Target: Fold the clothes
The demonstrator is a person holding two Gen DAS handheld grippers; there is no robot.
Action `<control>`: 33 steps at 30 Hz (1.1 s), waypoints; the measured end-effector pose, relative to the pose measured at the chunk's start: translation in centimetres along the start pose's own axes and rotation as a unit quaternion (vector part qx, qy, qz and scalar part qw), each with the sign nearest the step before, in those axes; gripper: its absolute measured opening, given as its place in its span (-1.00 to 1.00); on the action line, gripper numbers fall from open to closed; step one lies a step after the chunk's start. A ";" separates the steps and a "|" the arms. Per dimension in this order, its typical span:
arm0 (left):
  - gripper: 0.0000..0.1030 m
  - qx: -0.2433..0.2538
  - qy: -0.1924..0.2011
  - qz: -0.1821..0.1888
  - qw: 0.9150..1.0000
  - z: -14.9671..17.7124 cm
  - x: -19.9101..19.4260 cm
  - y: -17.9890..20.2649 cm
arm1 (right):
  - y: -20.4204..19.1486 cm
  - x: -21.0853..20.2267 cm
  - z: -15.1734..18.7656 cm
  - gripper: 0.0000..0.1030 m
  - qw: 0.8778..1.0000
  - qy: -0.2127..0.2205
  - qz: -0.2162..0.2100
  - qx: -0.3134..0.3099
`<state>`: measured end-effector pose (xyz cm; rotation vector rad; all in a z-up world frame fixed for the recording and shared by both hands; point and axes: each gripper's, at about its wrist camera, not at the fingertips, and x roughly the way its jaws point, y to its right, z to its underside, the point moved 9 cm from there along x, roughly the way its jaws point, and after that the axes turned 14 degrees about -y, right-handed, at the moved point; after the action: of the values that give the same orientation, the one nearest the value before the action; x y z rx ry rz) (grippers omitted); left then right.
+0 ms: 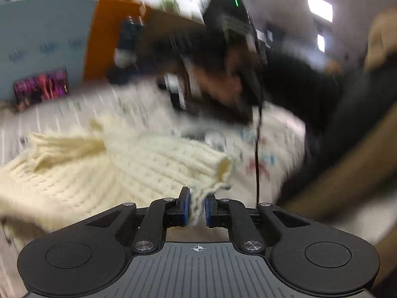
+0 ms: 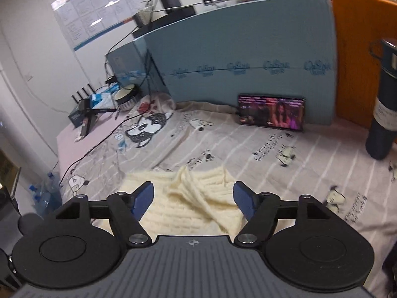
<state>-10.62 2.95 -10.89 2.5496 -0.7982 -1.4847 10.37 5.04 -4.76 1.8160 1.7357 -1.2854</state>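
One cream chunky-knit sweater (image 2: 188, 198) on printed bedsheet (image 2: 248, 149). Left gripper (image 1: 197, 204) clamps its edge; right gripper (image 2: 193, 198) spread wide above. Blue partition (image 2: 248, 57) lettering repeats, unreadable.

Blue partition (image 2: 248, 57), orange divider (image 2: 359, 49), wall poster (image 2: 96, 7)

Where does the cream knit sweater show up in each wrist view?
Left wrist: cream knit sweater fills the lower left and centre, its edge pinched in the left gripper.
Right wrist: sweater lies bottom centre, below the open right gripper.
Shared landmark: the lit phone screen against the blue partition.
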 end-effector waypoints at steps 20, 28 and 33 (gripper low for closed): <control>0.30 -0.237 0.030 -0.095 0.966 6.6 -5.8 -10.1 | -3.6 4.9 14.9 0.41 0.965 -0.260 -0.015 -0.020; 0.29 -0.374 0.090 -0.193 0.903 5.6 -4.9 -18.9 | -1.8 0.6 11.0 0.45 0.987 -0.162 0.005 0.004; 0.29 -0.399 0.077 -0.239 0.882 5.6 -3.1 -20.8 | 3.1 1.9 4.3 0.47 0.995 -0.070 0.058 0.047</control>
<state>-8.33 23.36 -18.17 2.1994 0.4457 -1.2867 11.32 2.40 -9.63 1.8017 1.4978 -1.4315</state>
